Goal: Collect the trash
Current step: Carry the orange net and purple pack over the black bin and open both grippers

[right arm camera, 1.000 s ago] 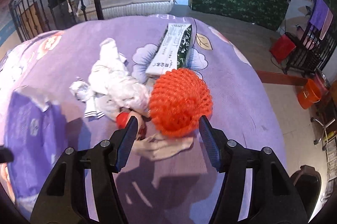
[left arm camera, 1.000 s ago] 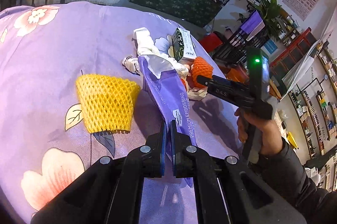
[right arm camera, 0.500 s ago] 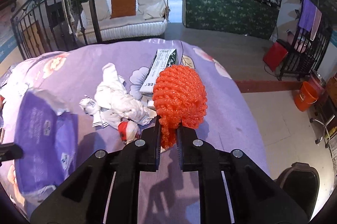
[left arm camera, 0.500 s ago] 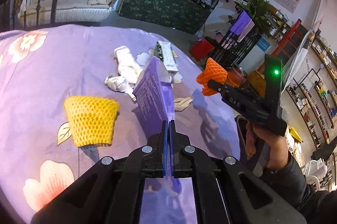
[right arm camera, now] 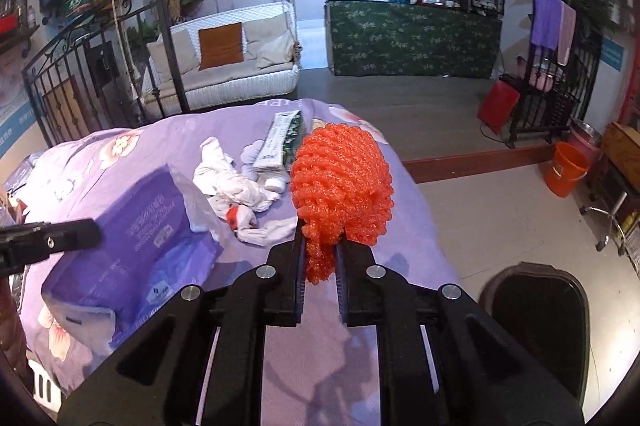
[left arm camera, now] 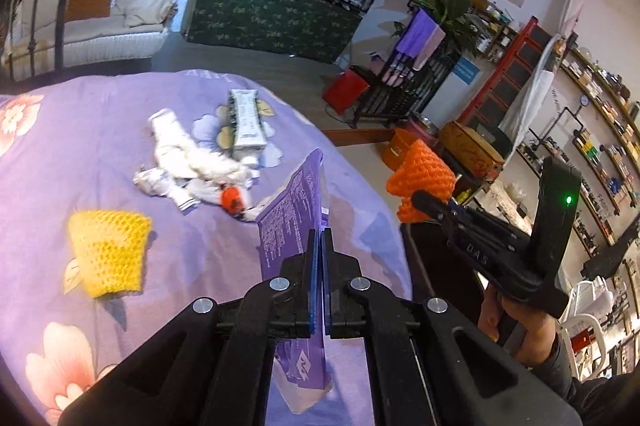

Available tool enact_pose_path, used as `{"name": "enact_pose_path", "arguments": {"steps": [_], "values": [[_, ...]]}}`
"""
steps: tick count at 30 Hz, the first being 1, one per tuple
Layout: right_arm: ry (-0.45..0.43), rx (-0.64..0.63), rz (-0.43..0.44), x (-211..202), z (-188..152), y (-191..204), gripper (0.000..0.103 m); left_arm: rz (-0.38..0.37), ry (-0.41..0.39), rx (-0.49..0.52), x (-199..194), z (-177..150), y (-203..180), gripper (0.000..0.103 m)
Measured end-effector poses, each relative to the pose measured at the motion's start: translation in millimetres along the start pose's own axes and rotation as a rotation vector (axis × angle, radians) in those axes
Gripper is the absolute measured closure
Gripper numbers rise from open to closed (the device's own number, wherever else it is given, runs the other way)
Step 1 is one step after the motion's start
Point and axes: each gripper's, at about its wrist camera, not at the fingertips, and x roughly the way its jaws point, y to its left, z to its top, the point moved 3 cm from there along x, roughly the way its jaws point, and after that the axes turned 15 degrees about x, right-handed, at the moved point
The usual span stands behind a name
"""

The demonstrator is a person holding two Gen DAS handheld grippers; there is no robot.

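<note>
My left gripper (left arm camera: 319,246) is shut on a purple plastic package (left arm camera: 294,209) and holds it above the purple flowered table cover (left arm camera: 80,129). My right gripper (right arm camera: 320,238) is shut on an orange foam fruit net (right arm camera: 340,177), lifted off the table; the net also shows in the left wrist view (left arm camera: 422,181). On the table lie a yellow foam net (left arm camera: 106,252), crumpled white tissue with a red scrap (left arm camera: 196,169) and a white and green carton (left arm camera: 246,121). A dark trash bin (right arm camera: 536,310) stands on the floor at the right of the table.
An orange bucket (right arm camera: 566,167) and a black rack with a red bag (right arm camera: 500,105) stand on the floor to the right. A white sofa (right arm camera: 228,69) and a green-covered counter (right arm camera: 412,37) are behind the table. The table edge drops off near the bin.
My right gripper closed on the orange net and lifted it off the table toward the right. My left gripper raised the purple package, which now hangs upright.
</note>
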Motion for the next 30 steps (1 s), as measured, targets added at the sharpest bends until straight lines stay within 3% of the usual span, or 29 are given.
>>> {"name": "enact_pose_path", "arguments": {"steps": [7,12,17,23,26,27,30], "values": [[-0.031,0.115,-0.111,-42.4,-12.7,-69.9,0.09,-0.085,-0.013,0.094,23.2,18.5,-50.9,0.101],[-0.019,0.198,-0.24,-65.1,-33.3,-128.0,0.09,-0.175,-0.002,0.129,47.7,31.5,-88.3,0.101],[0.036,0.286,-0.334,-65.4,-57.3,-174.4,0.09,-0.247,0.014,0.182,68.9,42.4,-128.4,0.101],[0.095,0.38,-0.377,-51.7,-80.4,-211.3,0.09,-0.29,0.054,0.232,98.2,48.7,-166.6,0.101],[0.129,0.4,-0.409,-42.8,-92.6,-222.8,0.071,-0.298,0.071,0.255,110.3,48.3,-180.0,0.101],[0.132,0.417,-0.412,-41.5,-96.6,-226.3,0.055,-0.302,0.077,0.263,114.1,47.3,-184.1,0.101],[0.133,0.445,-0.408,-43.4,-104.0,-230.5,0.052,-0.304,0.093,0.283,120.6,43.8,-191.0,0.101]]}}
